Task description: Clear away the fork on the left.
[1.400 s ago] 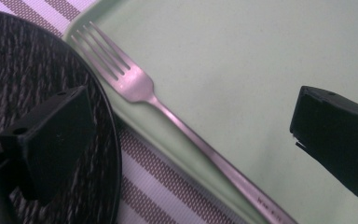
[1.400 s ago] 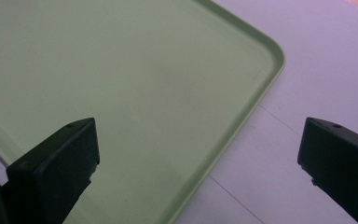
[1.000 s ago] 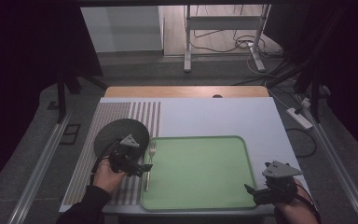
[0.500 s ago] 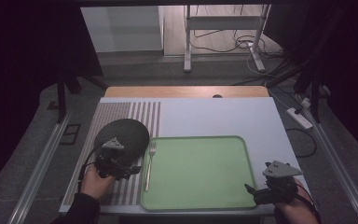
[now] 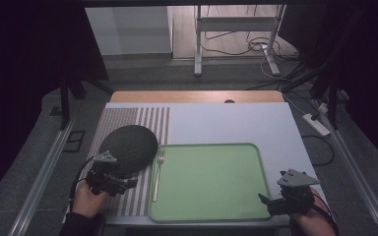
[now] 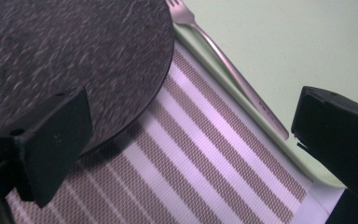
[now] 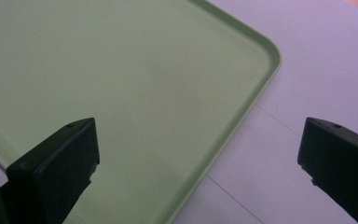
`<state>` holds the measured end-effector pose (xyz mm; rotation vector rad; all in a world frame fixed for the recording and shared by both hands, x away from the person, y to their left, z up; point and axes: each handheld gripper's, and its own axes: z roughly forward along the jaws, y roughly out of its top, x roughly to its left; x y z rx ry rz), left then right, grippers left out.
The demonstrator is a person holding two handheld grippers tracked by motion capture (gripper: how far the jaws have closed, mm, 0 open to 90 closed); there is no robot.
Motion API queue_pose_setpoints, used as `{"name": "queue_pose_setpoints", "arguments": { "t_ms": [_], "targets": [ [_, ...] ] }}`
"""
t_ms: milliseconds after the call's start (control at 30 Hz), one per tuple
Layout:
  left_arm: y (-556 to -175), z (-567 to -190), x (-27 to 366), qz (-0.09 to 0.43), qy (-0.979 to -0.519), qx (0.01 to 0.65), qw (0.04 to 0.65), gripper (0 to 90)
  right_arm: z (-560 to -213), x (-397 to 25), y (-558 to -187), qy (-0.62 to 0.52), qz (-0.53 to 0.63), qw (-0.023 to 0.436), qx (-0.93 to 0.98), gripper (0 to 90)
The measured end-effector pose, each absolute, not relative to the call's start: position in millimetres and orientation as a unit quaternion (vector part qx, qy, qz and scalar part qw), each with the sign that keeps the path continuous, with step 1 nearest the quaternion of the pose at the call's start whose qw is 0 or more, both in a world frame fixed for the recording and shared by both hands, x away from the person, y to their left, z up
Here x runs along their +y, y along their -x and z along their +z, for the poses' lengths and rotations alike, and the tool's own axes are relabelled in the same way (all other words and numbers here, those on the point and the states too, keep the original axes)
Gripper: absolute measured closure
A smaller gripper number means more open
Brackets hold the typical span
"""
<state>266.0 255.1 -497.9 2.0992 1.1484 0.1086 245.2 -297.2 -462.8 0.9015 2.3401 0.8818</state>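
In the left gripper view the dark speckled round plate [image 6: 65,56] is blurred and cut off by the top and left edges. The slim silver metal fork [image 6: 228,70] loses its tine tips at the top edge.

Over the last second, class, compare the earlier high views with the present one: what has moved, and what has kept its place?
The left gripper drew back from the fork at the tray's left edge toward the table's near-left corner, jaws open and empty; the fork lies on the striped mat beside the green tray. The dark round plate, tray and right gripper stayed put.
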Motion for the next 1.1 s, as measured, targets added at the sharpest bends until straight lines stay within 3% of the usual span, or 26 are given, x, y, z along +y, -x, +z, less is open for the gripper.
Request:
{"name": "queue_pose_setpoints", "arguments": {
  "t_ms": [1100],
  "targets": [
    [-230.5, -496.7, 286.7, 0.069, -0.794, 0.483, 0.362, 0.0, -462.8, -296.4, -244.3, -0.33, 0.32, 0.246, 0.853, 0.0]
  ]
}}
